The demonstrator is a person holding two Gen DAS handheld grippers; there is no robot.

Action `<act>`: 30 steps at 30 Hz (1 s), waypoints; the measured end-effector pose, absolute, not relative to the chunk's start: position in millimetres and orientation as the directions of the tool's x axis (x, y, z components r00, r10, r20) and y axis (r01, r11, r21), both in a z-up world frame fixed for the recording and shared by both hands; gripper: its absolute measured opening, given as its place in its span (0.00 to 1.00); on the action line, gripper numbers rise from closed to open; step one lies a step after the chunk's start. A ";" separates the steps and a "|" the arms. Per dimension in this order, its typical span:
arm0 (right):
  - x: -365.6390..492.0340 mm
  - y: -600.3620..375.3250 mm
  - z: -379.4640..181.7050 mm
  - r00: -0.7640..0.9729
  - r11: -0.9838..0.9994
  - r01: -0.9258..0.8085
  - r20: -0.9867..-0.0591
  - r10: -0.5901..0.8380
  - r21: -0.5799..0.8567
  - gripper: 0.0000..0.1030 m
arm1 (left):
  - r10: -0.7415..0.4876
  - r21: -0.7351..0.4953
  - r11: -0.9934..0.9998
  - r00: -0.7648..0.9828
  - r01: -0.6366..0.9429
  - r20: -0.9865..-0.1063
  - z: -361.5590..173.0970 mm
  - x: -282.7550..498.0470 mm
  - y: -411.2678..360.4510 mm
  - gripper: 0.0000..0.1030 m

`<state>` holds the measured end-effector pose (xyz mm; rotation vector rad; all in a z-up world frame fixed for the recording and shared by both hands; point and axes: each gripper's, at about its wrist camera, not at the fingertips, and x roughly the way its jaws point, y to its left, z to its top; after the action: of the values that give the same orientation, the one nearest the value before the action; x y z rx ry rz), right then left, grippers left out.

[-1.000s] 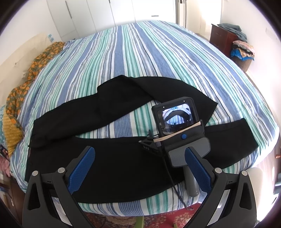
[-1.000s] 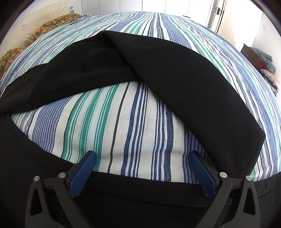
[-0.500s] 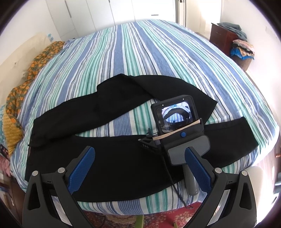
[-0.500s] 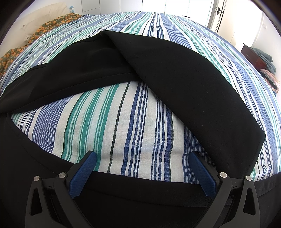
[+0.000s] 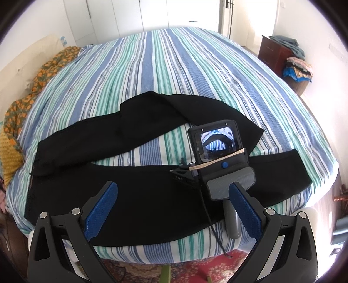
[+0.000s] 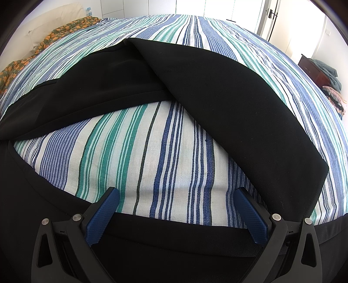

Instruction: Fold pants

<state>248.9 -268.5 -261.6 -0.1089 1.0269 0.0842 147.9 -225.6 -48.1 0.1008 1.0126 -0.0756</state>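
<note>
Black pants (image 5: 139, 191) lie spread on the striped bed (image 5: 165, 65). The near leg runs along the bed's front edge. The far leg (image 5: 217, 115) is bent back on itself. My left gripper (image 5: 171, 202) is open and empty, held above the near leg at the front edge. My right gripper (image 6: 178, 209) is open and rests on the near leg; its body and screen show in the left wrist view (image 5: 219, 159). In the right wrist view the folded far leg (image 6: 228, 91) lies ahead, with bare sheet (image 6: 152, 156) between.
An orange patterned cloth (image 5: 19, 111) lies along the bed's left side. A dark wooden cabinet (image 5: 276, 52) and a basket of clothes (image 5: 298, 69) stand at the right wall. White wardrobe doors (image 5: 130, 15) are behind. A red rug (image 5: 134, 270) lies below the bed's front edge.
The left gripper has drawn slightly back and up, so the bed looks a bit further away. The right gripper has not moved.
</note>
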 end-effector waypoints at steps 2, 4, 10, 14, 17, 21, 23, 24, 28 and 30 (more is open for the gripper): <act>248.9 -268.5 -261.6 0.515 0.991 -0.121 -0.857 0.019 -0.051 1.00 | -0.028 0.033 0.994 0.524 0.106 -0.851 -49.6 147.2 -221.0 0.99; 248.9 -268.6 -261.6 0.515 0.991 -0.121 -0.857 0.019 -0.051 1.00 | -0.036 0.018 0.995 0.518 0.098 -0.855 -51.7 146.7 -215.9 0.99; 248.9 -268.6 -261.6 0.515 0.991 -0.121 -0.857 0.019 -0.051 1.00 | -0.061 -0.032 0.997 0.511 0.066 -0.858 -53.7 144.5 -197.5 0.99; 248.9 -268.6 -261.6 0.515 0.991 -0.121 -0.857 0.019 -0.051 1.00 | -0.067 -0.047 0.998 0.508 0.052 -0.859 -56.0 143.7 -188.0 0.99; 248.9 -268.6 -261.6 0.515 0.991 -0.122 -0.857 0.019 -0.051 1.00 | -0.065 -0.050 0.998 0.501 0.044 -0.863 -59.0 144.4 -184.8 0.99; 248.9 -268.6 -261.6 0.515 0.991 -0.122 -0.857 0.019 -0.051 1.00 | -0.065 -0.053 0.998 0.499 0.039 -0.864 -59.3 144.8 -184.3 0.99; 248.9 -268.6 -261.6 0.515 0.991 -0.122 -0.857 0.019 -0.051 1.00 | -0.059 -0.046 0.998 0.501 0.039 -0.863 -58.5 144.8 -185.5 0.99; 248.9 -268.6 -261.6 0.515 0.991 -0.122 -0.857 0.019 -0.051 1.00 | -0.056 -0.042 0.998 0.501 0.040 -0.863 -58.1 145.0 -186.0 0.99; 248.8 -268.6 -261.6 0.515 0.991 -0.122 -0.857 0.019 -0.051 1.00 | -0.020 0.004 0.999 0.500 0.046 -0.866 -57.2 146.4 -189.8 0.99; 248.8 -268.6 -261.6 0.515 0.991 -0.122 -0.857 0.019 -0.051 1.00 | -0.005 0.021 0.999 0.508 0.045 -0.861 -55.6 146.5 -190.1 0.99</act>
<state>248.8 -268.6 -261.6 -0.1095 1.0268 0.0848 146.5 -190.1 -55.6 0.0422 1.0377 -0.0296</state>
